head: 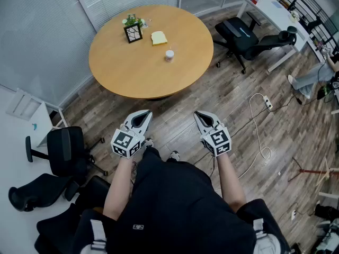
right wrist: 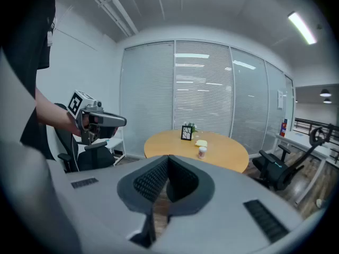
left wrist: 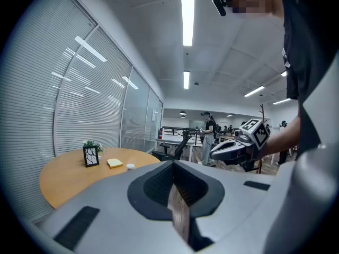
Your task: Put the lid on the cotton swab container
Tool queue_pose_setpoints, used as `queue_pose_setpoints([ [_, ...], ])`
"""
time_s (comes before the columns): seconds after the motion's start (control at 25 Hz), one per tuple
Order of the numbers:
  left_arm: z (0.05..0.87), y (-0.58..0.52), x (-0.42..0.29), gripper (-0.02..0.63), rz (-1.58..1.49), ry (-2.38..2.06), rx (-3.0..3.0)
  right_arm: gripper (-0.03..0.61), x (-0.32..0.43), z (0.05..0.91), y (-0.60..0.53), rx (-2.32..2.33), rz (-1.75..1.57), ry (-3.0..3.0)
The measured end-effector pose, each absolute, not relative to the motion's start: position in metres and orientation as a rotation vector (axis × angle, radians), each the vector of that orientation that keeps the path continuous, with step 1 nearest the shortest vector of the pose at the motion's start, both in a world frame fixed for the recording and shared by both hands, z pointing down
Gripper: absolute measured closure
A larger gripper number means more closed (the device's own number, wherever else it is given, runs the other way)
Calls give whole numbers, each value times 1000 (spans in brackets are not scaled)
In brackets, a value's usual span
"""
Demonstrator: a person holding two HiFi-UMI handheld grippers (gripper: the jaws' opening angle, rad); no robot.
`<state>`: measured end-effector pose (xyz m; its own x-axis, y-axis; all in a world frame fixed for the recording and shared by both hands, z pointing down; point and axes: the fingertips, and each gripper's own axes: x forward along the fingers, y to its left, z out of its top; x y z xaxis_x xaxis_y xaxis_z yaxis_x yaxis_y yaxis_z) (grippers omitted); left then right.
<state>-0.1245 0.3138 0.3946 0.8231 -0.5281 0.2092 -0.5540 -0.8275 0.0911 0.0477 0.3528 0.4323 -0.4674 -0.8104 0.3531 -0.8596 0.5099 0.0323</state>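
The cotton swab container [head: 169,55], a small white cylinder, stands on the round wooden table [head: 122,67] well ahead of me. In the gripper views it shows as the far container [left wrist: 130,166] [right wrist: 202,152]. A flat yellow piece [head: 159,37] lies just behind it, and I cannot tell whether that is the lid. My left gripper [head: 145,113] and right gripper [head: 198,114] hang side by side over the floor, short of the table. Both are shut with nothing between the jaws. Each gripper view also catches the other gripper: the right one [left wrist: 216,152] and the left one [right wrist: 123,121].
A black-framed holder with a small plant [head: 133,30] stands at the table's far left. A black office chair [head: 246,36] and a white desk [head: 275,9] stand at the right, more black chairs [head: 63,152] at my left. A power strip with white cable [head: 267,105] lies on the wooden floor.
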Motion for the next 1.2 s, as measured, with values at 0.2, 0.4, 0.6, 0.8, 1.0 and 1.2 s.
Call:
queue_pose_setpoints([
  [0.2, 397, 315, -129, 607, 269, -845, 2852, 574, 43, 431, 353, 1409, 222, -2433],
  [0.4, 399, 313, -132, 607, 267, -832, 2856, 574, 41, 431, 352, 1436, 211, -2420],
  [0.6, 401, 308, -136, 607, 275, -817, 2850, 574, 38, 434, 348, 1459, 225, -2388],
  [0.8, 404, 298, -142, 607, 283, -801, 2842, 574, 36, 441, 339, 1486, 284, -2350],
  [1.0, 407, 283, -150, 607, 291, -779, 2832, 574, 33, 446, 328, 1515, 333, -2329],
  [1.2, 406, 261, -157, 607, 292, -741, 2835, 574, 28, 445, 312, 1560, 362, -2306],
])
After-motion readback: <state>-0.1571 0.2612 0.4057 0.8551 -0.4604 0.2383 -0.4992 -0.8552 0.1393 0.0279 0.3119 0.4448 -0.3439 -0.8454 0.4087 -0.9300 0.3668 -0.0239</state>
